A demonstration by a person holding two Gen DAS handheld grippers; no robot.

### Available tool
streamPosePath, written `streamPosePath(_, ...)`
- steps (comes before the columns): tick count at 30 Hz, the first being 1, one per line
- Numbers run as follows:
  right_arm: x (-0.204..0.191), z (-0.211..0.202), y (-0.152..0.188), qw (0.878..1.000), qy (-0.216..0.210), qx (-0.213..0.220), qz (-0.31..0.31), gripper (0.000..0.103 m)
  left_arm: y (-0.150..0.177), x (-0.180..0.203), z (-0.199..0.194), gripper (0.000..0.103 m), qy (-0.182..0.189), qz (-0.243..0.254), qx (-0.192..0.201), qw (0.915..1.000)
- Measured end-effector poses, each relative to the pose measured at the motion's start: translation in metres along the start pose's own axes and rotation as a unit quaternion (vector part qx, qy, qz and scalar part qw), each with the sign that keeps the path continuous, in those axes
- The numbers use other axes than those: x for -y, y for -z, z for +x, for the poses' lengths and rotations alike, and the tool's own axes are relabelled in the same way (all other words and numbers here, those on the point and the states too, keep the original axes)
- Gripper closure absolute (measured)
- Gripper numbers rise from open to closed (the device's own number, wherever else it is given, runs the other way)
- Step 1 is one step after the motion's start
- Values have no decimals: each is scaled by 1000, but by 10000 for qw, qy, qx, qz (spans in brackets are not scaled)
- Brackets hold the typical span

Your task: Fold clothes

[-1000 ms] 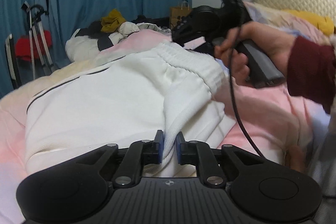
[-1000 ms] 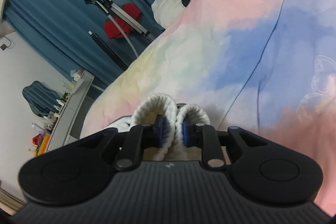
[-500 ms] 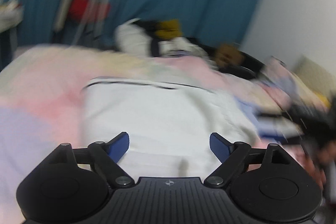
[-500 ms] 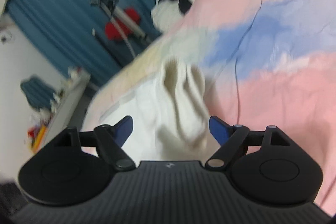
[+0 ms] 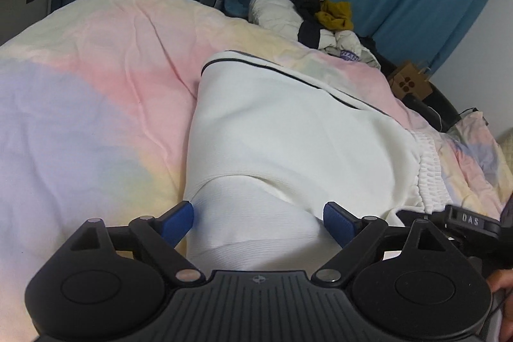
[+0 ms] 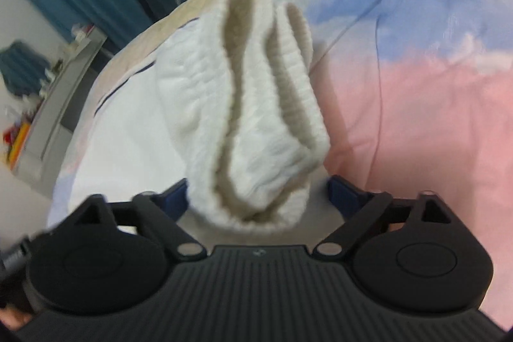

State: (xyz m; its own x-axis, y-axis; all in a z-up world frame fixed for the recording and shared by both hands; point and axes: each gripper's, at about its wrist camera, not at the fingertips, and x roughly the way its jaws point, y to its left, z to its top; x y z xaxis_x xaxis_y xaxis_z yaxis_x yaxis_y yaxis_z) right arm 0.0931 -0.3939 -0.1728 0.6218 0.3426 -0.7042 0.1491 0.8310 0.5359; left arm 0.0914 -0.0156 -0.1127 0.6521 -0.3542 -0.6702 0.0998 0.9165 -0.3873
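White ribbed-knit trousers [image 5: 288, 130] with a thin dark side stripe lay folded on the bed [image 5: 96, 92], over its soft pastel quilt. The left claw [image 5: 258, 221] stood wide open, low over the smooth folded edge, gripping nothing. The right claw [image 6: 256, 193] was equally spread, the bunched elastic waistband [image 6: 256, 104] lying loose between its fingers.

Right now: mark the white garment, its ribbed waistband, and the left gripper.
white garment [image 5: 288, 133], left wrist view, on the flat folded panel.
ribbed waistband [image 6: 253, 124], right wrist view, on the bunched ribbing.
left gripper [image 5: 258, 221], left wrist view, midway between the blue fingertips.
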Motion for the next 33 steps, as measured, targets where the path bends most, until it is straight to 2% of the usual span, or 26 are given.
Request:
streamPosePath(3, -1, 2, 0, 9995, -179, 135, 218, 3, 3, 2, 4, 13, -27, -11, -24, 10000)
streamPosePath(9, -17, -22, 4, 9892, -1241, 695, 349, 2, 5, 1, 7, 13, -142, -61, -66, 9999)
streamPosePath(11, -17, -26, 3, 9854, -1427, 819, 441, 3, 6, 1, 9, 13, -168, -96, -86, 9998)
streamPosePath(13, -15, -20, 2, 9868, -1328, 777, 497, 3, 7, 0, 10, 12, -160, -115, -91, 9998)
streamPosePath(17, -17, -4, 4, 9948, -744, 556, 419, 3, 7, 4, 12, 12, -177, -47, -89, 9998)
streamPosePath(20, -19, -1, 9, 9968, -351, 630, 346, 21, 7, 4, 12, 12, -195, -25, -90, 9998)
streamPosePath(22, -19, -1, 12, 9968, -179, 683, 373, 39, 7, 4, 12, 12, -187, -38, -91, 9998)
streamPosePath(25, -19, -5, 15, 9961, -75, 785, 392, 52, 2, 2, 14, 12, -182, -50, -85, 9998)
streamPosePath(27, -22, -7, 17, 9954, -43, 893, 330, 58, 2, 0, 14, 17, -164, -105, -35, 9998)
streamPosePath(29, -25, -14, 18, 9944, -30, 1031, 207, 63, 1, -2, 13, 42, -159, -217, -8, 9996)
streamPosePath(30, -27, -18, 19, 9937, -50, 1109, 160, 65, 1, -4, 12, 47, -126, -278, 7, 9995)
streamPosePath(32, -34, -25, 19, 9917, -201, 1267, 107, 68, -2, -5, 6, 65, -24, -366, 90, 9993)
streamPosePath(33, -39, -31, 18, 9905, -297, 1345, 52, 69, -4, -4, 1, 68, 42, -390, 172, 9991)
